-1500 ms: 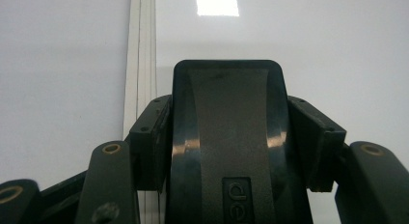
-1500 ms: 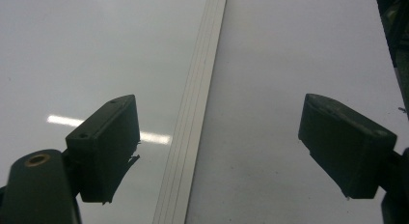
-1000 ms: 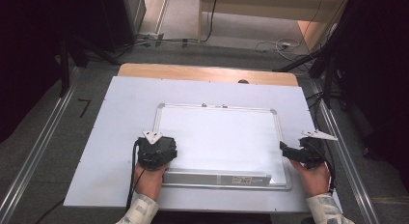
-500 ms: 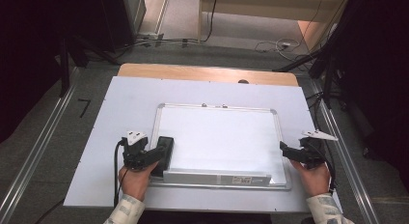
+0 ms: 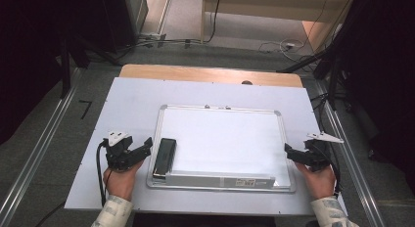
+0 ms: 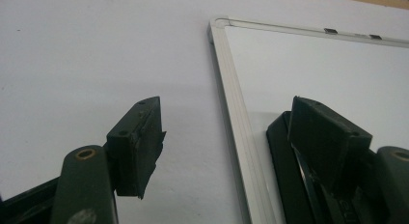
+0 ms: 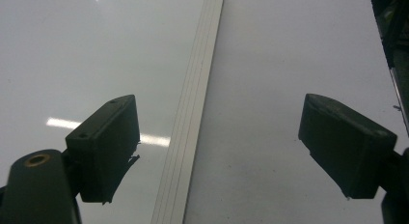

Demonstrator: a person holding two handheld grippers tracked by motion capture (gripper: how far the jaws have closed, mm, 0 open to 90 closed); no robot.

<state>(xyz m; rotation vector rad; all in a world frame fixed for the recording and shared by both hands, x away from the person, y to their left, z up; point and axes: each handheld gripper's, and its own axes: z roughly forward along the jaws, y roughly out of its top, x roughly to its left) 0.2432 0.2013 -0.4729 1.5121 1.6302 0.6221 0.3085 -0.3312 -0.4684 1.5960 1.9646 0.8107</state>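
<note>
Left tongs (image 5: 142, 149) withdrew off whiteboard's (image 5: 222, 139) edge (eraser (image 5: 164, 157) released).

Black two-jaw left tool (image 5: 139, 151), right tool (image 5: 293, 152), grey top plates, trailing black cable, patterned light sleeves

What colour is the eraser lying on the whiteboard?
Black. The eraser lies at the whiteboard's left edge, clearest in the high view.

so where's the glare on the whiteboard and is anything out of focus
Right gripper view: the whiteboard carries a bright streak of reflected light beside the near black pad, plus a spot at the top edge; jaws look soft. Left gripper view: no hot spots, and the black eraser is blurred behind the pad. High view: even light, surroundings dark, board evenly white.
</note>
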